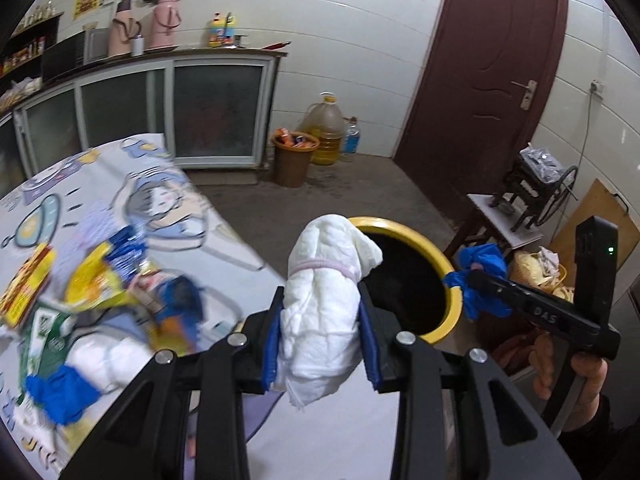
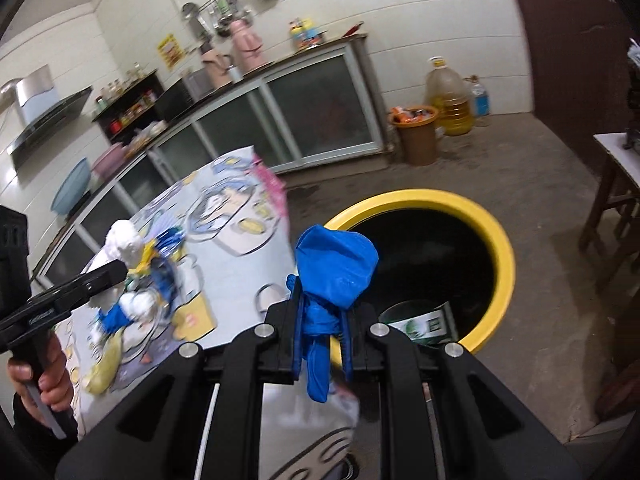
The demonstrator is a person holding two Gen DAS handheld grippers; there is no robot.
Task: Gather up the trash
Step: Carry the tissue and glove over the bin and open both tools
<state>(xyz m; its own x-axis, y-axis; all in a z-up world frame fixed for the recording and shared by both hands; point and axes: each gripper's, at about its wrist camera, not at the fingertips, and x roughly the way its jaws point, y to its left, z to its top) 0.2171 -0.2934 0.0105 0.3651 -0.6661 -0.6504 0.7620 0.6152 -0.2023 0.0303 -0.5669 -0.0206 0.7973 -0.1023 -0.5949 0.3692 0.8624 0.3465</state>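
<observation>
Two pink thermoses (image 1: 146,24) on the counter (image 1: 168,54), brown door (image 1: 492,60) beyond.

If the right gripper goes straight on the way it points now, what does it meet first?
Probably the yellow-rimmed bin: the right gripper, shut on the blue glove, points at its open mouth, though depth is unclear.

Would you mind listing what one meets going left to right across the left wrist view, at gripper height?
Trash pile on the table → white diaper in the left gripper → yellow-rimmed bin → blue glove in the right gripper.
</observation>
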